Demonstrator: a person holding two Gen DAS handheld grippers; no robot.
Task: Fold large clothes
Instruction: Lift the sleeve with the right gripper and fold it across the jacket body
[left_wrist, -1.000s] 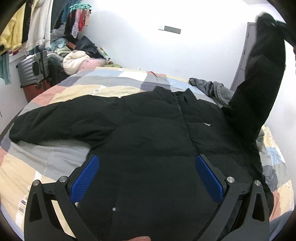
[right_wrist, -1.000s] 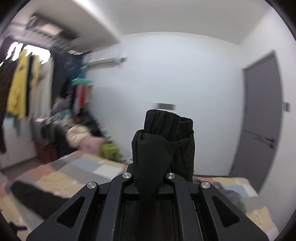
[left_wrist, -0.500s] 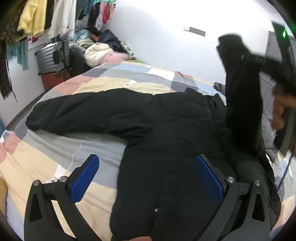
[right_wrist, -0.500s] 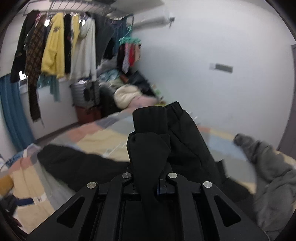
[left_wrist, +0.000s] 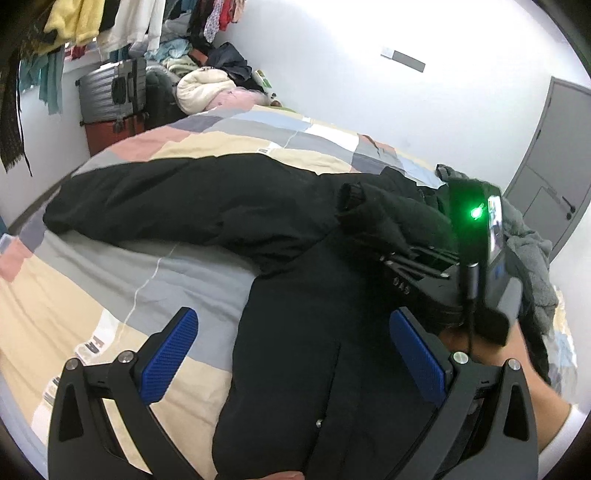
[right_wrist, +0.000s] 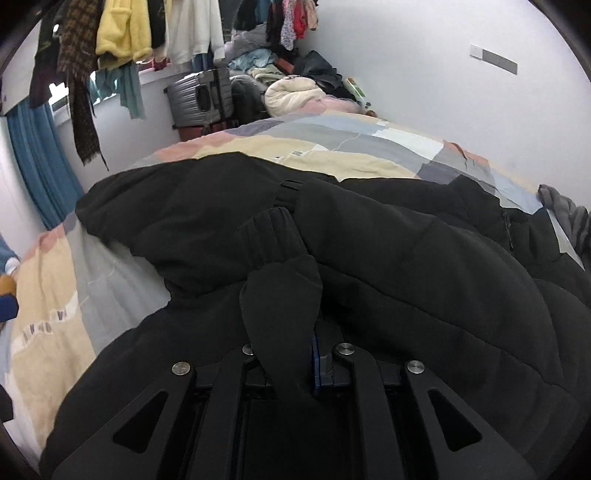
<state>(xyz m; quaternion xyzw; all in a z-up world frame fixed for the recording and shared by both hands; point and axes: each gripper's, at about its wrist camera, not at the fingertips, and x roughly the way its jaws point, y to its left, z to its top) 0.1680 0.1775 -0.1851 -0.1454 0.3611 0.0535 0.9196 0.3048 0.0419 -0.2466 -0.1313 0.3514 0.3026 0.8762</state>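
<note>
Right between the right gripper (right_wrist: 295, 354) jaws sits the cuff end of one sleeve (right_wrist: 280, 266), clamped tight, with the sleeve running back across the chest of the black puffer jacket (right_wrist: 424, 280). That jacket lies flat on the patchwork bed (left_wrist: 110, 280), directly under both tools. Its other sleeve (left_wrist: 166, 206) stretches long and straight off to the left of the left gripper (left_wrist: 295, 358), whose jaws are wide apart and holding nothing. So I'd guess the left one is nearer for that sleeve. Grey garment (left_wrist: 532, 251) is bunched past the right gripper.
</note>
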